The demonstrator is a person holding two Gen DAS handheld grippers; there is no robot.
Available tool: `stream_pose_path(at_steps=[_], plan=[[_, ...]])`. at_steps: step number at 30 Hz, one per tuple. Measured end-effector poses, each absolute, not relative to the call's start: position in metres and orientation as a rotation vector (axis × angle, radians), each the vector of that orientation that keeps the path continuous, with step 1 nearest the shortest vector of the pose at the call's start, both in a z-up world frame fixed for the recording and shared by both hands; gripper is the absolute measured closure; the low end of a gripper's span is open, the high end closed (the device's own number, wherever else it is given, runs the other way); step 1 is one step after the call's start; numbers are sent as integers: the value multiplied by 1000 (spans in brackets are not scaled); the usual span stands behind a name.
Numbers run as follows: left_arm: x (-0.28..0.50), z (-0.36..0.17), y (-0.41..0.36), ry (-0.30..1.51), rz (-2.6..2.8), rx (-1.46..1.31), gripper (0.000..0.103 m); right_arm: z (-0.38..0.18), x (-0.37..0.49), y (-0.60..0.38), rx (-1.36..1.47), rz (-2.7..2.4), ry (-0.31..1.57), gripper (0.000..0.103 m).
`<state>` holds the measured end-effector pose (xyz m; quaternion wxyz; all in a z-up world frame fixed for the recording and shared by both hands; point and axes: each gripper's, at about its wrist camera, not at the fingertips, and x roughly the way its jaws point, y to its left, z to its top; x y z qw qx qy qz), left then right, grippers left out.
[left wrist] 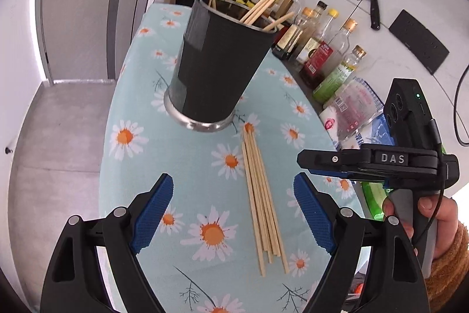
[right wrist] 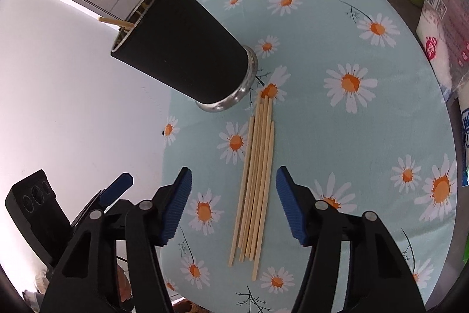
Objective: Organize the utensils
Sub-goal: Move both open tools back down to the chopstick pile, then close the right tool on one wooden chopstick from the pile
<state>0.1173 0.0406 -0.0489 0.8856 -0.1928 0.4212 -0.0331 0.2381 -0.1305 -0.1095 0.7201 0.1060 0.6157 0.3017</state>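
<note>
Chopsticks [right wrist: 255, 189] lie bundled between the wide-open, empty fingers of the right hand-held gripper [right wrist: 233, 207]; some already stand in the cup [right wrist: 187, 55] ahead. The left hand-held gripper [left wrist: 233, 222] is open and empty too.

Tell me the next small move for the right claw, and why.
Probably lower the right claw and close it on the chopsticks. Its jaws are open, with the loose bundle lying on the tablecloth between them. The black holder beside the bundle already contains some chopsticks.
</note>
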Motion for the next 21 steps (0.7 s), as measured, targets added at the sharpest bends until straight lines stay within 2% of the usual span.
stream_pose_path(at_steps=[3,4,6,9,13,14,21], plan=[[121,-57,39,923,-59,-397,28,-127,244,-129,213,582,1470,51],[123,-59,38,941,-55,-393,29,-133,245,-128,216,569,1503,55],[124,-63,37,961,-50,-390,32,-142,247,-124,211,570,1549,70],[124,-68,38,977,-50,-400,33,-148,250,-116,163,552,1566,78],[123,-72,40,986,-44,-411,34,-154,256,-105,102,531,1582,83],[123,-72,40,986,-45,-413,34,-156,256,-102,93,529,1586,86],[123,-77,43,1008,-49,-425,34,-162,259,-89,14,502,1595,91]])
